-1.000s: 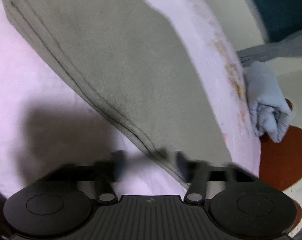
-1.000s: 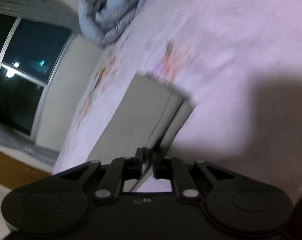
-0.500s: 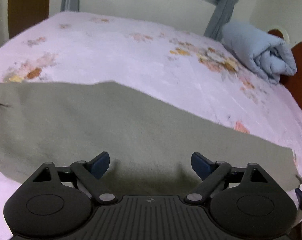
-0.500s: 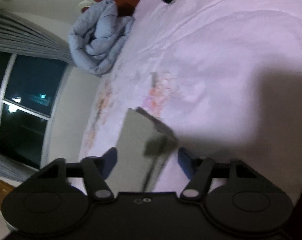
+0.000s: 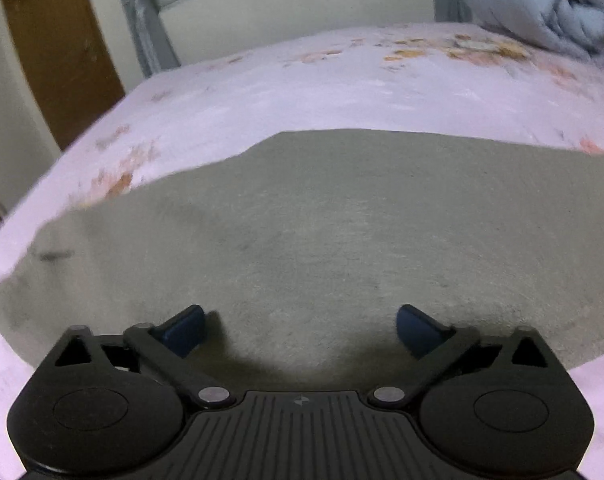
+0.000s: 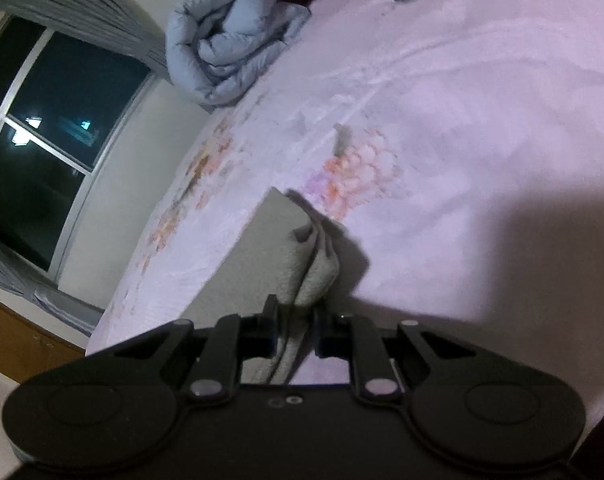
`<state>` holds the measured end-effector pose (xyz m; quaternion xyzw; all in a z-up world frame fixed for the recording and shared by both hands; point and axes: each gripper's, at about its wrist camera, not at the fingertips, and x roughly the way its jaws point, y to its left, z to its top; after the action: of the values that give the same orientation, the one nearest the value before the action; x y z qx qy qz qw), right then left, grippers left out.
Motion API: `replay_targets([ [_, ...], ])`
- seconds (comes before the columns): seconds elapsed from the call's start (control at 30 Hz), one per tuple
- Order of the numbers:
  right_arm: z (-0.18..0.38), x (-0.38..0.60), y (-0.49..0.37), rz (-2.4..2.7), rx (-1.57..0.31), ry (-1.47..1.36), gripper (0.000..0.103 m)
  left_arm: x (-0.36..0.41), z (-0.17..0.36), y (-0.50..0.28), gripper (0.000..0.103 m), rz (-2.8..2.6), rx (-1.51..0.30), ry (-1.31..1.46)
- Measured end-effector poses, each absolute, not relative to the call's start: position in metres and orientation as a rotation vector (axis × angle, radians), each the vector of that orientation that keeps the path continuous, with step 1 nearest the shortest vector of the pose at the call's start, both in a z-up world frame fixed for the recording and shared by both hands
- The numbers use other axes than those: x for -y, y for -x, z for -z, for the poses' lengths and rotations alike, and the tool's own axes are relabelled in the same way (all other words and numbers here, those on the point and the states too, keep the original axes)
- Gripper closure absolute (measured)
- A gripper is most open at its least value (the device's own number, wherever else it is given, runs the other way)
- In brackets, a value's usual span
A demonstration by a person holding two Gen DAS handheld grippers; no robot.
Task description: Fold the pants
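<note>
Now your left gripper (image 5: 300, 330) is opening wide above the pants (image 5: 341, 240), nothing between its jaws. Your right gripper (image 6: 296, 330) is closing on the pants' folded edge. The pants lie flat on the bed (image 5: 302, 92).

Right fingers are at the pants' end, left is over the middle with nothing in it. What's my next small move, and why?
Probably lower the left gripper and take the near edge of the pants. Its jaws are opening with no cloth between them, while the right gripper is closing on the bunched end layers. Both ends need holding before lifting for the next fold across the bed.
</note>
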<state>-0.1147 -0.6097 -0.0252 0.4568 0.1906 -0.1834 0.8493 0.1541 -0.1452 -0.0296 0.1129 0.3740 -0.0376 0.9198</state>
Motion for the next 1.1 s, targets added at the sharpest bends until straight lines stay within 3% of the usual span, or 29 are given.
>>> replay_targets([
  [0.3, -0.028, 0.58, 0.086, 0.359, -0.435, -0.729, 0.097, 0.088, 0.014, -0.16, 0.001, 0.072, -0.774, -0.065],
  [0.7, -0.088, 0.463, -0.005, 0.188, -0.489, -0.395, 0.097, 0.017, 0.019, -0.18, 0.001, 0.033, -0.793, -0.028],
  [0.93, -0.087, 0.364, -0.062, -0.029, -0.545, -0.339, 0.097, -0.008, 0.031, -0.192, 0.001, -0.013, -0.813, -0.056],
  [1.1, -0.049, 0.289, -0.084, -0.174, -0.666, -0.255, 0.097, -0.017, 0.039, -0.193, 0.001, 0.017, -0.811, -0.034],
])
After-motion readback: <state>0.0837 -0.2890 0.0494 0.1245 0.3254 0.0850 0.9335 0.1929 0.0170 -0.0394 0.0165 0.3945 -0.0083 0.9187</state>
